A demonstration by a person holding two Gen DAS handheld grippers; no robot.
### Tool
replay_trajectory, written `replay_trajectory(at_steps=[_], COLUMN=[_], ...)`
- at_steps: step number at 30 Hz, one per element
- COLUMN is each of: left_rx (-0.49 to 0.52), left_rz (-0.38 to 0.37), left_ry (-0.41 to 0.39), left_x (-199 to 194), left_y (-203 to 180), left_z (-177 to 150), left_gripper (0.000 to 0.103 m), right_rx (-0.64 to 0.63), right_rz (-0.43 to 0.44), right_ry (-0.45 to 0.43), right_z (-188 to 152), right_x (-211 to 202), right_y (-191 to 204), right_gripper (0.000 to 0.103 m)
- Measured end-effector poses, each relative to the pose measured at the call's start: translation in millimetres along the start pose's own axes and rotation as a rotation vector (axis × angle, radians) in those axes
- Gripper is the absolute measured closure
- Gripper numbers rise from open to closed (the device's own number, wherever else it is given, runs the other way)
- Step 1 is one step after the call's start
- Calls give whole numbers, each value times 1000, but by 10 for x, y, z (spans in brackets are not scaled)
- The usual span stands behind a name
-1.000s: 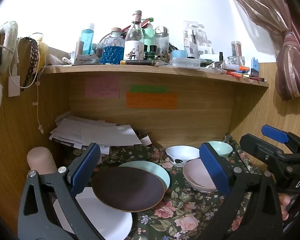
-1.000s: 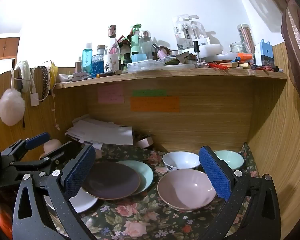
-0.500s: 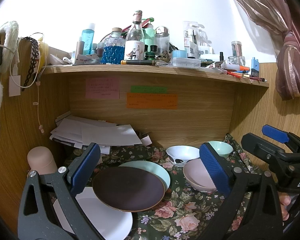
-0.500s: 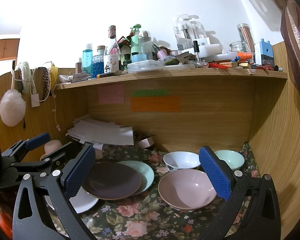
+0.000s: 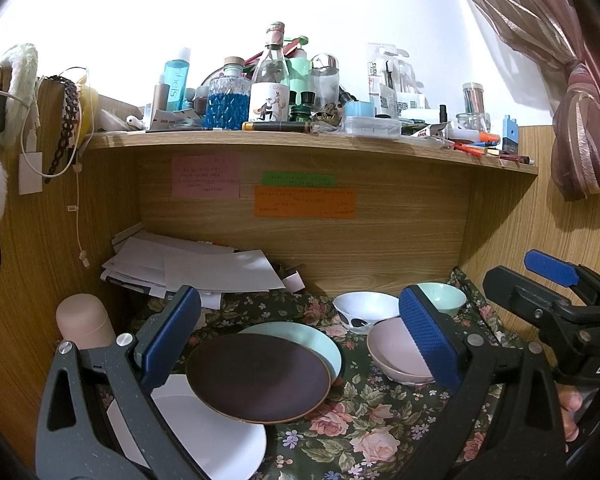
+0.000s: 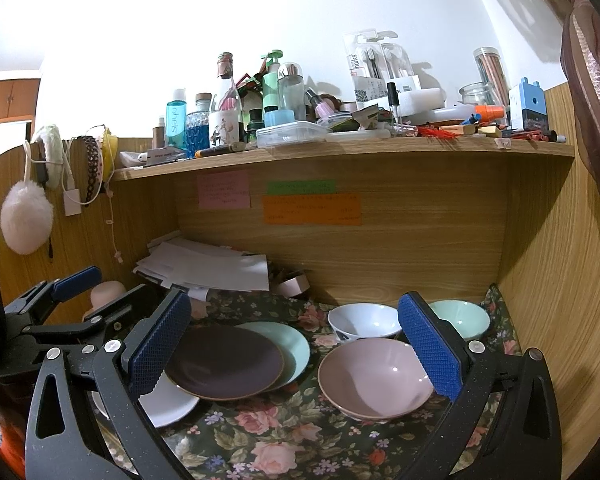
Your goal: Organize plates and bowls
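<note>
A dark brown plate (image 5: 258, 376) (image 6: 224, 362) lies on top of a mint plate (image 5: 316, 340) (image 6: 292, 344) and a white plate (image 5: 204, 436) (image 6: 168, 402) on the floral cloth. To the right sit a pink bowl (image 5: 396, 354) (image 6: 374, 378), a white bowl (image 5: 364, 308) (image 6: 362, 318) and a mint bowl (image 5: 444, 298) (image 6: 462, 314). My left gripper (image 5: 300, 340) is open and empty above the plates. My right gripper (image 6: 292, 354) is open and empty, between the plates and the pink bowl.
A stack of papers (image 5: 204, 268) lies at the back left under a cluttered shelf (image 5: 300, 136). A pink cylinder (image 5: 82, 316) stands at the left wall. Wooden walls close in left, back and right (image 6: 560, 280).
Both grippers stay open and nearly still. The views shift only slightly.
</note>
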State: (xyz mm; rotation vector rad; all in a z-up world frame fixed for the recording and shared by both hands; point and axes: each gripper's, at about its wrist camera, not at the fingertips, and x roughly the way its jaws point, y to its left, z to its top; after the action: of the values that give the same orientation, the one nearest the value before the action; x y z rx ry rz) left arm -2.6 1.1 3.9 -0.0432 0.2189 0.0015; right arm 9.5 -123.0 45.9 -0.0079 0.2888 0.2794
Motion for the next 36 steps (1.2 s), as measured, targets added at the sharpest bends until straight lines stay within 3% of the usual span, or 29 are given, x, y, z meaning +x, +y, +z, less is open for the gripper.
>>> replay_trajectory(at_steps=[20, 26, 29, 36], left_rx=[-4, -4, -10, -17], left_rz=[8, 4, 23, 154], left_ry=[9, 58, 96, 142], left_x=[8, 77, 126, 210], left_y=[69, 205, 357, 743], left_z=[-16, -60, -99, -201], left_gripper=[2, 2, 2, 2], right_rx=[1, 0, 2, 6], right_rz=[11, 20, 36, 48], right_ry=[7, 40, 68, 123], right_z=[-4, -44, -76, -177], right_x=[17, 152, 269, 530], right_y=[45, 58, 76, 104], right_gripper=[0, 0, 0, 0])
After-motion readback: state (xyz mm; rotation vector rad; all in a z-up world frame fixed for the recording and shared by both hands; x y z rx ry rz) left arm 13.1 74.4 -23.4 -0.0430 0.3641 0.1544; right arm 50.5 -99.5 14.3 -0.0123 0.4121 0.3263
